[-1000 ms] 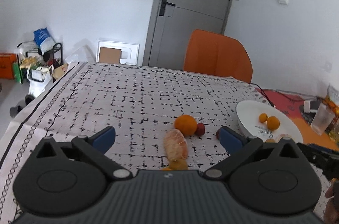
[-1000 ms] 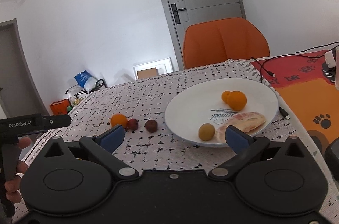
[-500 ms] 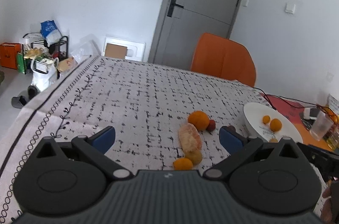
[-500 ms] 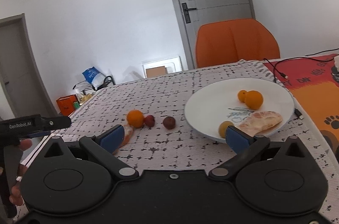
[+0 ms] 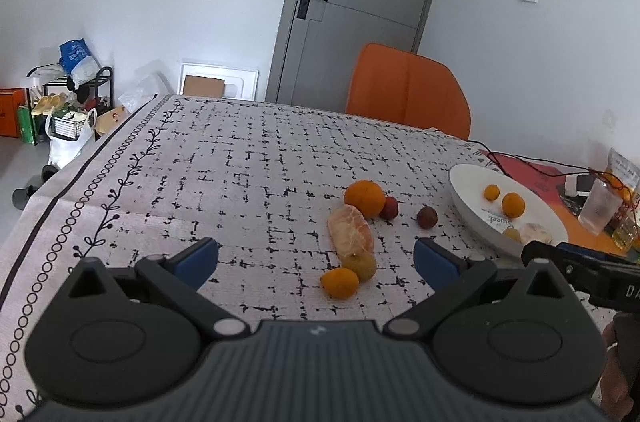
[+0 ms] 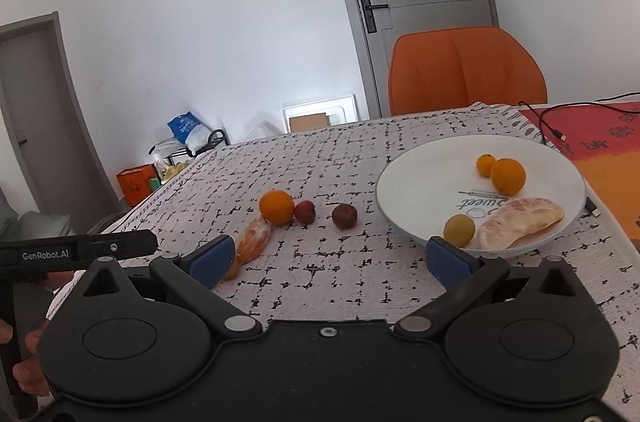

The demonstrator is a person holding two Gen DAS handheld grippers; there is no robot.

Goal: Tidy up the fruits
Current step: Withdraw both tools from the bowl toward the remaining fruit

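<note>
On the patterned cloth lie a big orange [image 5: 364, 197], a peeled citrus piece [image 5: 350, 229], a yellow-green fruit [image 5: 361, 265], a small orange [image 5: 340, 283] and two dark red fruits [image 5: 427, 217]. A white plate [image 6: 416, 174] holds two oranges [image 6: 508, 175], a yellow-green fruit [image 6: 459, 229] and a peeled piece [image 6: 520, 222]. My left gripper [image 5: 316, 258] is open and empty, above the cloth just short of the small orange. My right gripper [image 6: 328, 256] is open and empty, in front of the plate.
An orange chair [image 5: 406, 88] stands at the table's far edge. A red-orange mat [image 6: 608, 150] with a black cable [image 6: 548, 120] lies right of the plate. A clear cup [image 5: 598, 206] stands beyond the plate in the left wrist view.
Both grippers have drawn back and risen from the fruit. The loose fruits and the plate now sit farther off in both views. Nothing was picked up.
</note>
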